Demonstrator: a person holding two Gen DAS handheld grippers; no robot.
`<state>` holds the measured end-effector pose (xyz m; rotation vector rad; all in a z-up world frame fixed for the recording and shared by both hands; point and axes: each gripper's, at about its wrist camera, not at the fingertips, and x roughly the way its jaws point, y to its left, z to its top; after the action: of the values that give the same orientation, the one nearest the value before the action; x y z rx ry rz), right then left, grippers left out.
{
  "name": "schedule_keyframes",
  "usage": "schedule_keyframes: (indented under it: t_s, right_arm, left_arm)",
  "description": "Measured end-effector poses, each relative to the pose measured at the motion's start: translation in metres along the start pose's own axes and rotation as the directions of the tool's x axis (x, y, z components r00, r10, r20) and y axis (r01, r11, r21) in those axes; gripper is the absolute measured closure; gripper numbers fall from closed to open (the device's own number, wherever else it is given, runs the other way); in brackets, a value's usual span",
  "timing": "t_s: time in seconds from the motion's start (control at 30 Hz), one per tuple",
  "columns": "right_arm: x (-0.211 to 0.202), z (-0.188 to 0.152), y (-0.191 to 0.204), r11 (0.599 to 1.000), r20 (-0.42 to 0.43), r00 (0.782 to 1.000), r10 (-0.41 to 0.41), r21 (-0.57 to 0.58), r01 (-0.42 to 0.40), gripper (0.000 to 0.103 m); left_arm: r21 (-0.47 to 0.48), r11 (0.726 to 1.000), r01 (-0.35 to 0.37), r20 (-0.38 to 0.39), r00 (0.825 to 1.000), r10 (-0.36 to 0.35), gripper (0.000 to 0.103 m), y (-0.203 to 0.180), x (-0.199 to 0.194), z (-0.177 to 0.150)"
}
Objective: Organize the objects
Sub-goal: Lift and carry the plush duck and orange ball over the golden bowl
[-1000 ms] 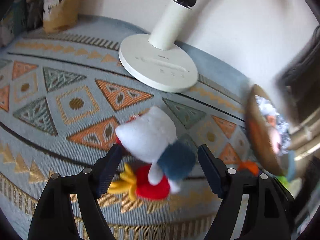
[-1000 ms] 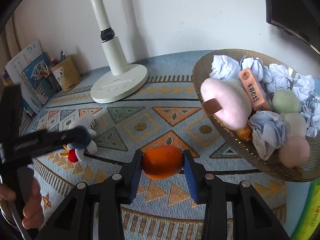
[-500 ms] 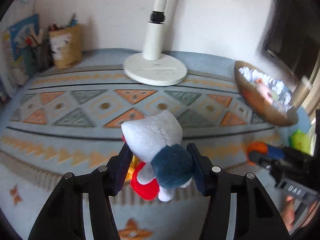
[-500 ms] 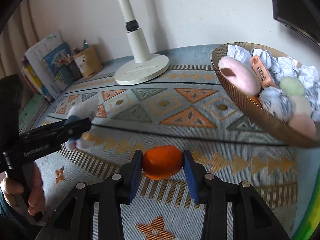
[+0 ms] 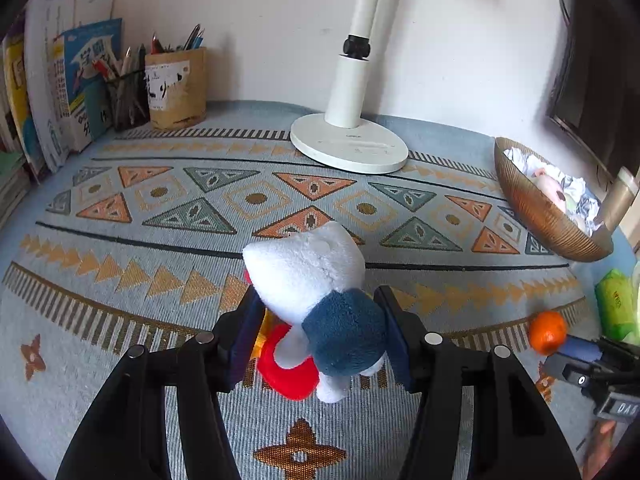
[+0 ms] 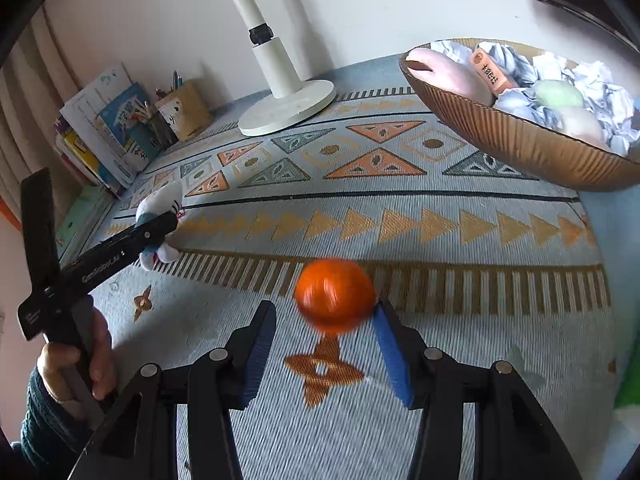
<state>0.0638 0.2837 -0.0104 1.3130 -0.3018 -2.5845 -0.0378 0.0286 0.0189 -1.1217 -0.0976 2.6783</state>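
My left gripper is shut on a plush toy with a white head, dark blue body and red feet, held above the patterned mat. The toy also shows at the left of the right wrist view, in the left gripper. My right gripper is open; an orange, blurred, sits at its fingertips, touching the right finger and apart from the left one. The orange also shows in the left wrist view.
A brown ribbed bowl of crumpled paper and soft items stands at the right. A white lamp base stands at the back. Books and a pen holder line the back left. A green pack lies at the right edge.
My left gripper has pulled back and up with the plush toy. My right gripper has opened and pulled back from the bowl; the orange is loose from its grip and blurred.
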Motion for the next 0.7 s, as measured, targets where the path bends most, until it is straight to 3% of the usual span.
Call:
schedule_keyframes:
  t_s: [0.13,0.27,0.37,0.4,0.53,0.57,0.7]
  right_arm:
    - [-0.003,0.000,0.011,0.995,0.026,0.996,-0.086,-0.050,0.087,0.041]
    - [0.005,0.008,0.015,0.992,0.033,0.992,-0.120,-0.046,0.121,0.041]
    - [0.012,0.011,0.018,0.991,0.035,0.992,-0.124,-0.045,0.126,0.054]
    - [0.014,0.010,0.019,0.989,0.037,0.989,-0.141,-0.049,0.142,0.064]
    - [0.005,0.005,0.023,0.987,0.070,0.987,-0.145,-0.065,0.149,0.065]
    - [-0.004,0.004,0.023,0.988,0.089,0.987,-0.132,-0.067,0.138,0.065]
    - [-0.055,0.018,0.007,0.990,0.201,0.970,-0.136,-0.018,0.143,0.065]
  left_arm:
    - [0.004,1.000,-0.001,0.000,1.000,0.001,0.049,-0.002,0.000,-0.001]
    - [-0.001,1.000,-0.003,0.000,1.000,0.003,0.049,-0.002,0.000,-0.002]
    - [-0.017,1.000,0.006,0.004,1.000,-0.006,0.049,0.002,-0.001,-0.002]
    - [-0.015,1.000,0.009,0.005,1.000,-0.009,0.049,0.002,-0.001,-0.002]
    - [0.052,0.999,-0.009,-0.010,1.000,0.010,0.049,-0.013,0.000,-0.002]
    - [0.068,0.998,0.000,-0.006,1.000,0.001,0.049,-0.019,-0.002,-0.001]
    - [0.107,0.984,0.142,0.034,0.989,-0.147,0.049,-0.064,-0.023,0.027]
